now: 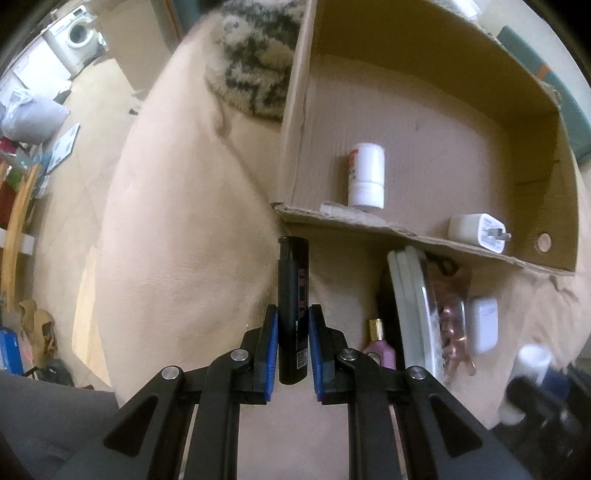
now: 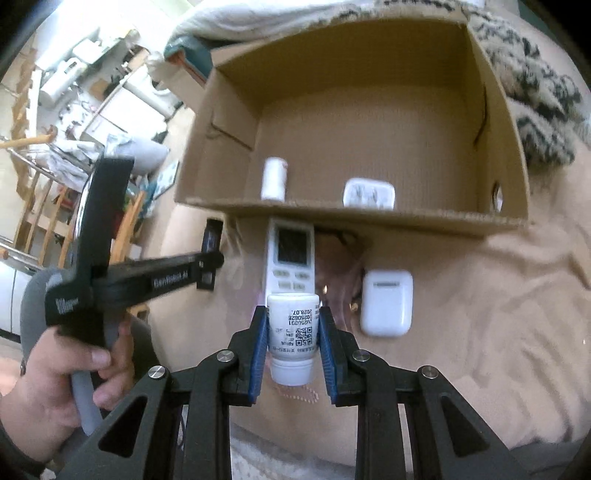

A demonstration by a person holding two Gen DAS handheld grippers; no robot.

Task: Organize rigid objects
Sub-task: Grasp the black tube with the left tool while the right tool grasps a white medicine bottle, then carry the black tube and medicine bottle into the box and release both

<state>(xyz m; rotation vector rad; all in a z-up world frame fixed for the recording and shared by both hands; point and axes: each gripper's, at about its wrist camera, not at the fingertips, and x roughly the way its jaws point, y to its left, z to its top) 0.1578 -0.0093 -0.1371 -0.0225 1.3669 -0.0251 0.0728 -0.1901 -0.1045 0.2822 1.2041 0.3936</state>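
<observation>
Nearest to the lens, the left gripper (image 1: 292,314) is clamped on a black tube (image 1: 293,295), its blue pads pressed against the tube's sides low down, the tube standing up between them with its narrower cap end pointing away toward the box; likewise the right gripper (image 2: 293,317) is clamped on a small white bottle (image 2: 292,334), held with its cap toward the camera and its printed label and square code facing up. In the right wrist view a hand (image 2: 55,384) grips the handle of the left gripper at the left edge.

Just beyond the fingers, on a beige blanket (image 2: 461,332), lie the loose things: a white remote control (image 2: 290,258) with a dark screen, a pink-and-copper transparent item (image 1: 452,314) beside it that is too blurred to name, a white earbud case (image 2: 386,302) to the right of that, and a small pink bottle with a gold cap (image 1: 379,347) close to the left gripper's right finger; a thin bead chain (image 2: 299,397) shows under the white bottle.

Farther on, a cardboard box (image 2: 369,216) sits open on the blanket, its near wall low and ragged; inside it stand a white pill bottle (image 2: 274,179), upright near the left, and a white charger plug (image 2: 368,194) to its right, apart from each other. Behind the box lies a fuzzy cream and dark patterned cushion (image 2: 535,96); far off to the left stands a washing machine (image 1: 79,35).
</observation>
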